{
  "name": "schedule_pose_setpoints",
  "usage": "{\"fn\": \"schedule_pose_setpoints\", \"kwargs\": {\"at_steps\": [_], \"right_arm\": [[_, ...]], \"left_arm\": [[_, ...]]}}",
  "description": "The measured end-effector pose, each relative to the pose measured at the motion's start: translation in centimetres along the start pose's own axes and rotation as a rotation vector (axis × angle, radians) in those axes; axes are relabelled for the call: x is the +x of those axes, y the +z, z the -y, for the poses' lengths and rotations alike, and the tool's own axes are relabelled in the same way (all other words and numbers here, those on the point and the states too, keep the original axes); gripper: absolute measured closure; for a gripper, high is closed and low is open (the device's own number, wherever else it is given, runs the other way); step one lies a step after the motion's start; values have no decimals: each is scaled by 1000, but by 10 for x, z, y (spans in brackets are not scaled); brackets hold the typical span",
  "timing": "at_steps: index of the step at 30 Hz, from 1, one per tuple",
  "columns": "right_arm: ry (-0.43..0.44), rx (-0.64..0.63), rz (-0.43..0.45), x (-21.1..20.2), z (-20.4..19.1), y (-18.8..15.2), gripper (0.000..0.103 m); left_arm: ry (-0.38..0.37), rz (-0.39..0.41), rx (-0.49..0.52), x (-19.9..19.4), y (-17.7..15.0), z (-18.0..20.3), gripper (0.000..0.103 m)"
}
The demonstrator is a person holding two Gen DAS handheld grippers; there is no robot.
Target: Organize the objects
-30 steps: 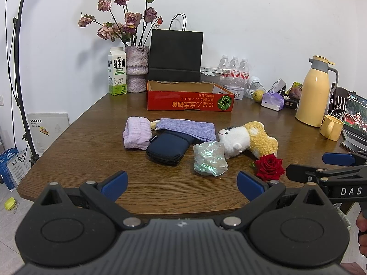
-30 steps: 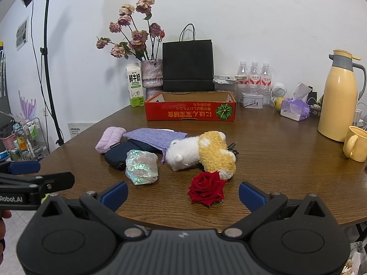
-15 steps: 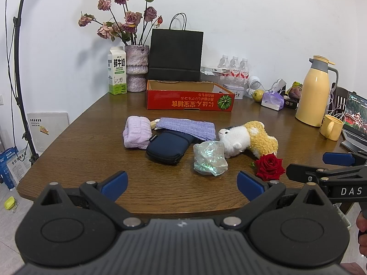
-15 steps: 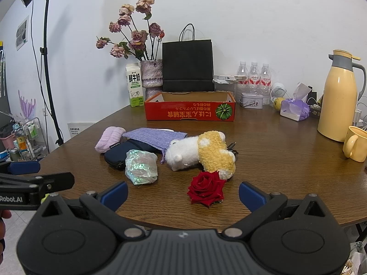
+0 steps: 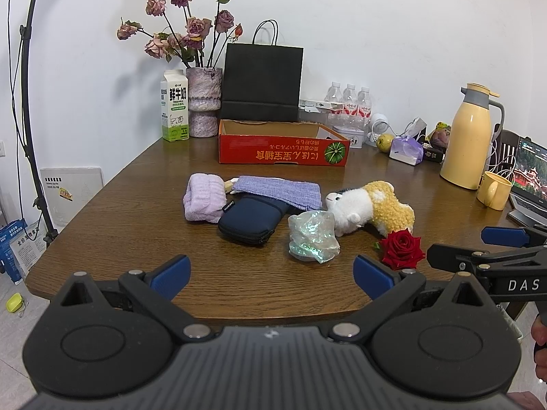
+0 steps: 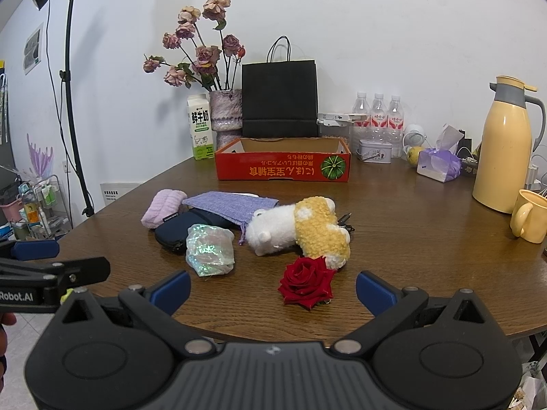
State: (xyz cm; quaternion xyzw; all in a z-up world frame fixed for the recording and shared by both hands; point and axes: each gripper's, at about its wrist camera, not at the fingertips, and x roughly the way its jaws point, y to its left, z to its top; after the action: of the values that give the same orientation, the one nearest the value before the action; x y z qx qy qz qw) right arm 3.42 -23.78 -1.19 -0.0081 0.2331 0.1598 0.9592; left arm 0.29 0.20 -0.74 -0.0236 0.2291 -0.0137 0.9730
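Observation:
A cluster lies mid-table: a lilac towel roll [image 5: 204, 198], a purple knit pouch [image 5: 278, 191], a navy zip case [image 5: 251, 219], a shiny crumpled bag [image 5: 312, 235], a white and yellow plush sheep [image 5: 371, 206] and a red rose [image 5: 401, 248]. Behind them stands an open red cardboard box [image 5: 283, 152]. My left gripper [image 5: 270, 275] hovers open at the near table edge, nothing between its fingers. My right gripper [image 6: 271, 285] is open too, just short of the rose [image 6: 307, 283]. Each gripper shows at the other view's side.
At the back of the wooden table [image 5: 136, 225] stand a milk carton [image 5: 175, 111], a vase of dried roses [image 5: 203, 106], a black paper bag [image 5: 261, 82] and water bottles [image 5: 348, 100]. A yellow thermos [image 5: 470, 136], mug [image 5: 494, 191] and laptop [image 5: 531, 177] sit right. A light stand [image 6: 73, 102] rises left.

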Motion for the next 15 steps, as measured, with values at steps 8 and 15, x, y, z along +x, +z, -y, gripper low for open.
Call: {"fn": "schedule_pose_setpoints", "kwargs": {"at_steps": [8,15], "right_arm": [[0,-1,-1,2,5,-2,0],[-7,-8,-6,7,11,-5,0]], "left_arm": [[-6,-11,-7,3,-2,1,0],[-13,-22,-12,9,-3,1,0]]}}
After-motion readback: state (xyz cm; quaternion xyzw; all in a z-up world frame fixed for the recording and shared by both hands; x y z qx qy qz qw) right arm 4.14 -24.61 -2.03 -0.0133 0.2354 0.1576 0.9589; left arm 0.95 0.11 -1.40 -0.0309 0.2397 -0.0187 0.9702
